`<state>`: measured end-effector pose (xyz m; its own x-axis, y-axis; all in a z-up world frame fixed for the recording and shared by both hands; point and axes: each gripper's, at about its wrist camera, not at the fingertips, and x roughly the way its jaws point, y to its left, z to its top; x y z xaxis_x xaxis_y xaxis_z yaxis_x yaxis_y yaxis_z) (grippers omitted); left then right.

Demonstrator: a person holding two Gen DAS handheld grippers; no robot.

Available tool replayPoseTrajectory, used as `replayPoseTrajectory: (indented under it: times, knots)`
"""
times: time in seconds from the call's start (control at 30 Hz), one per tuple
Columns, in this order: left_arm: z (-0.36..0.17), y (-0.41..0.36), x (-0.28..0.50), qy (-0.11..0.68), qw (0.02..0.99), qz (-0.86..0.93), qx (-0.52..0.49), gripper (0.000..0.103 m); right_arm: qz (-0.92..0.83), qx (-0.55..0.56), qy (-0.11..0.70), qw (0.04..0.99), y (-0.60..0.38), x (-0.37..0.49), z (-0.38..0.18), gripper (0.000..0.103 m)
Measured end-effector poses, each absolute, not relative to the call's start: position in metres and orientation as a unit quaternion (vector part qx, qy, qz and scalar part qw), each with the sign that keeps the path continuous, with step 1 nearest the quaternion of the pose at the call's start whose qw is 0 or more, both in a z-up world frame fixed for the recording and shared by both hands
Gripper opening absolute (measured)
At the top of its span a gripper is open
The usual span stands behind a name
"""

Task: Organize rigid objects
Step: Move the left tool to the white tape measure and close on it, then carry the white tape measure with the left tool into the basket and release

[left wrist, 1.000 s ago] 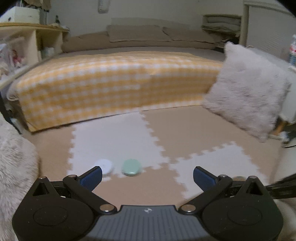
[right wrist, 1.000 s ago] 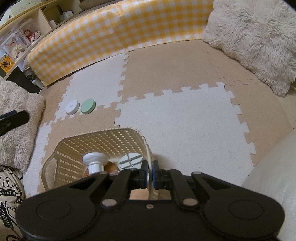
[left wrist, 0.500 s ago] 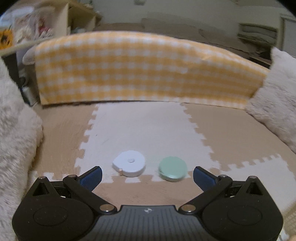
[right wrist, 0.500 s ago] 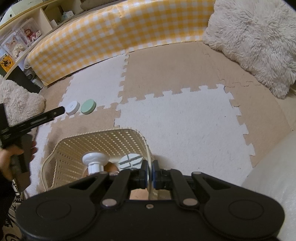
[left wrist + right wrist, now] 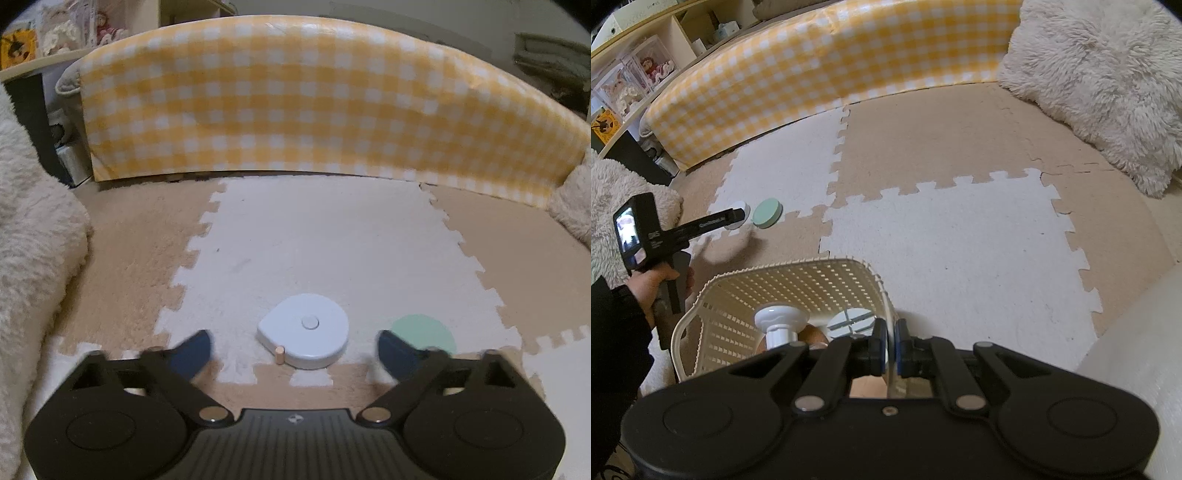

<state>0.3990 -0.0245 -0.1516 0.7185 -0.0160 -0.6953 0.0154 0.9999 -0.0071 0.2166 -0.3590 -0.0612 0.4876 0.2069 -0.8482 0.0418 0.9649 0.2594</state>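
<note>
The left gripper (image 5: 293, 347) is low over the floor mat (image 5: 317, 236), its blue-padded jaws closing with the white tape measure (image 5: 304, 336) lying between them; the pads are not yet on its sides, so the measure rests free on the white tile, near the tile's toothed near edge. Its small tan pull tab (image 5: 279, 355) faces the gripper, which suggests the pinch is meant to land across the rounded body rather than on the tab. Just to the right of the measure, apart from it, lies a flat green disc (image 5: 423, 332), partly hidden behind the right-hand finger; it looks like the next thing to collect. The right gripper (image 5: 891, 349) is pressed together on the rim of the cream basket (image 5: 783, 280), probably to keep the light, perforated container from sliding or tipping while pieces are dropped in. Inside the basket a white knob-shaped object (image 5: 781, 321) and a round slotted white piece (image 5: 851, 320) already sit, so the sorting seems partly done. In the right wrist view the person's hand (image 5: 655, 284) holds the left tool's handle to the far left of the basket, reaching toward the two items. A yellow checked cushion (image 5: 295, 99) borders the mat on the far side.
</note>
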Motion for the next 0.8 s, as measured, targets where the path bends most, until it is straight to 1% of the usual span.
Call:
replayPoseTrajectory:
  times: [0.03, 0.07, 0.33, 0.4, 0.8]
  knots:
    - [-0.153, -0.025, 0.400, 0.377, 0.926, -0.007, 0.004, 0.077, 0.049, 0.124, 0.504, 0.853, -0.359, 0.217, -0.062, 0.005]
    - [-0.155, -0.026, 0.402, 0.380, 0.925, -0.005, 0.008, 0.075, 0.049, 0.123, 0.505, 0.853, -0.359, 0.217, -0.062, 0.005]
    - [-0.161, -0.027, 0.412, 0.375, 0.927, -0.013, 0.024, 0.073, 0.050, 0.122, 0.505, 0.853, -0.358, 0.218, -0.063, 0.006]
    - [-0.161, -0.029, 0.415, 0.376, 0.926, -0.023, 0.029, 0.061, 0.050, 0.122, 0.505, 0.853, -0.358, 0.218, -0.064, 0.006]
    - [-0.155, -0.027, 0.392, 0.386, 0.921, -0.051, 0.027, 0.060, 0.049, 0.122, 0.505, 0.853, -0.358, 0.218, -0.065, 0.006]
